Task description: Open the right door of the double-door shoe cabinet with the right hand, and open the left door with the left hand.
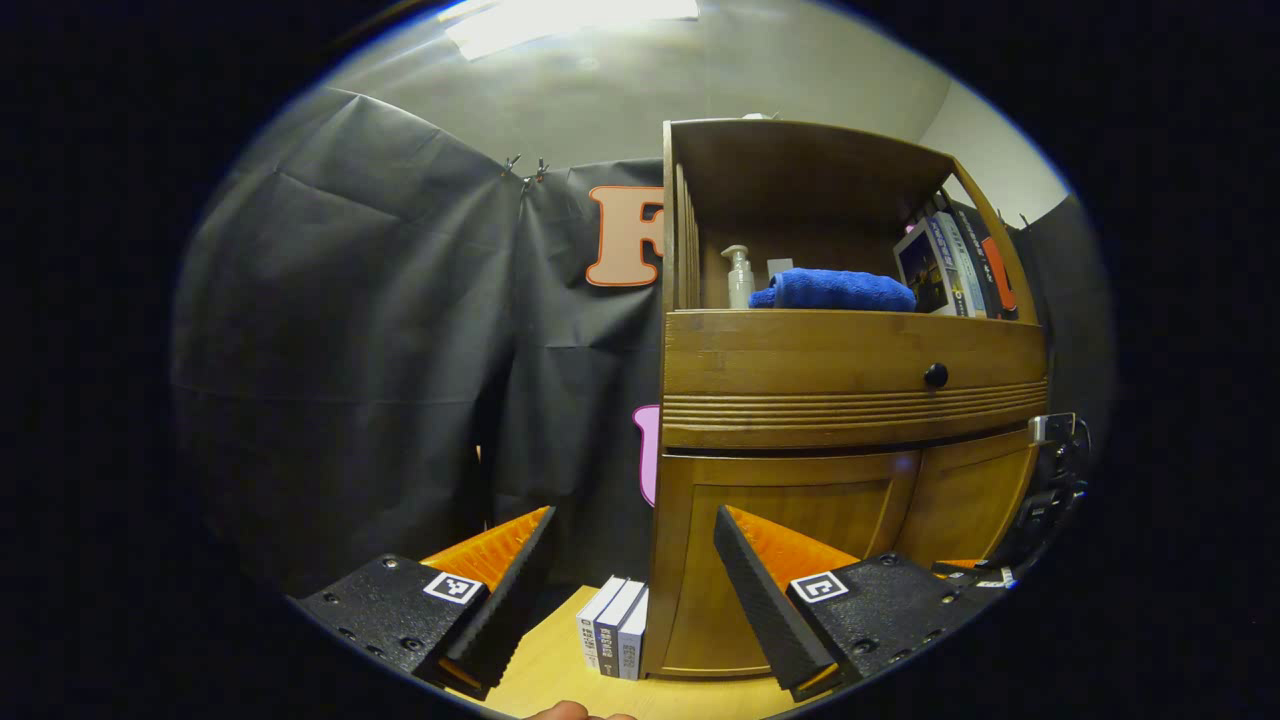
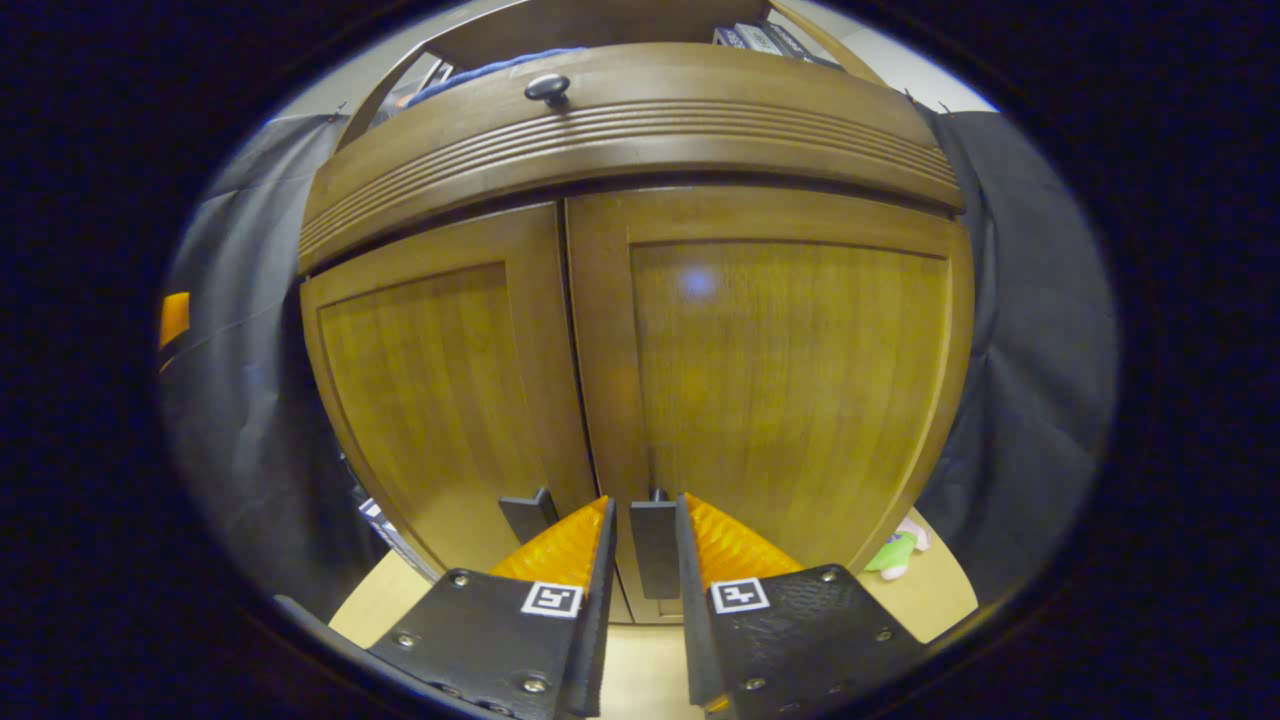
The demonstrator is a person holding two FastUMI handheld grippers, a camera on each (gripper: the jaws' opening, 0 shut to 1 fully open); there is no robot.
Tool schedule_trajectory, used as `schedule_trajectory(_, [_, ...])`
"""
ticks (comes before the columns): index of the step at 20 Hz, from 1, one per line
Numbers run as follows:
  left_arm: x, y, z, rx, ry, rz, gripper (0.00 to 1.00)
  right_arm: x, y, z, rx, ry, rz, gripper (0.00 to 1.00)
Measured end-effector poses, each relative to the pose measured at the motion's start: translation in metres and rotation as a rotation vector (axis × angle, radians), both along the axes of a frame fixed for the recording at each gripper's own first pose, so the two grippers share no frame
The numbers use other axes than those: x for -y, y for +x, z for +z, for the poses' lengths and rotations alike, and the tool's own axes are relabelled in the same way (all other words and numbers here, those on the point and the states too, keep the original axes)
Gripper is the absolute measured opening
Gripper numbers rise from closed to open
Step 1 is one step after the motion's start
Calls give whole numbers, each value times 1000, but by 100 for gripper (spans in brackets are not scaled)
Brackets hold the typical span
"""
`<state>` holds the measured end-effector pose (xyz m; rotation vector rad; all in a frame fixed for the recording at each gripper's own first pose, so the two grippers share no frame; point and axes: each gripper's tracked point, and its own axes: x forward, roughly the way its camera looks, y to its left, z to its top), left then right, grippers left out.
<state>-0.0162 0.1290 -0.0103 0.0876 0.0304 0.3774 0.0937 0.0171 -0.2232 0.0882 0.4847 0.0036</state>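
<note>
Both panelled brown wooden doors of the shoe cabinet (image 2: 640,330) are closed. The right gripper (image 2: 645,545) straddles the dark flat handle (image 2: 655,545) on the right door (image 2: 790,390), seemingly gripping it. The left gripper (image 1: 630,570) hangs wide open, empty, near the cabinet's left corner.

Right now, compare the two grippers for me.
The left gripper is wide open; the right gripper has its fingers close together. The left gripper has nothing between its fingers and hangs back from the cabinet; the right gripper straddles the right door's handle, though I cannot tell whether both fingers press it. Both point toward the cabinet.
</note>
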Motion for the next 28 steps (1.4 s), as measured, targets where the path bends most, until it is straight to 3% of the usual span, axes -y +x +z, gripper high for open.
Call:
schedule_trajectory(8, [-11, 7, -11, -8, -37, 16, 96, 5, 5, -10, -14, -46, -9, 33])
schedule_trajectory(9, [-10, 8, -13, -10, -44, 12, 96, 6, 6, -10, -14, -43, -12, 36])
schedule_trajectory(10, [-9, 8, -15, -12, -49, 8, 94, 6, 7, -10, -14, -40, -13, 33])
schedule_trajectory(11, [-10, 9, -17, -17, -55, 8, 96, 6, 6, -10, -16, -39, -13, 39])
schedule_trajectory(12, [-10, 9, -19, -24, -60, 7, 93, 5, 6, -10, -13, -42, -13, 34])
schedule_trajectory(13, [-10, 9, -21, -30, -63, 6, 96, 4, 7, -10, -12, -44, -11, 41])
schedule_trajectory(14, [-11, 8, -22, -33, -66, 8, 96, 0, 5, -12, -22, -29, 8, 41])
schedule_trajectory(15, [-11, 7, -22, -32, -68, 9, 96, 0, 1, -10, -30, -24, 13, 35])
schedule_trajectory(17, [-14, 4, -23, -31, -67, 15, 96, 2, 9, -11, -21, -32, 11, 45])
schedule_trajectory(18, [-16, 4, -22, -30, -65, 18, 96, 0, 8, -14, -28, -30, 6, 45])
schedule_trajectory(19, [-18, 2, -21, -28, -61, 22, 96, -1, 8, -16, -38, -21, -2, 36])
schedule_trajectory(20, [-19, 1, -21, -25, -59, 25, 96, 2, 10, -21, -61, -24, -25, 45])
schedule_trajectory(21, [-20, 1, -21, -28, -56, 24, 94, 2, 14, -27, -78, -13, -35, 36])
schedule_trajectory(24, [-20, 1, -23, -36, -56, 23, 96, 1, 20, -26, -71, -15, -39, 27])
schedule_trajectory(25, [-18, 2, -22, -33, -61, 17, 97, 2, 18, -26, -63, -31, -47, 33])
schedule_trajectory(28, [-9, 4, -24, -37, -53, -10, 94, 7, 19, -27, -59, -75, -60, 33])
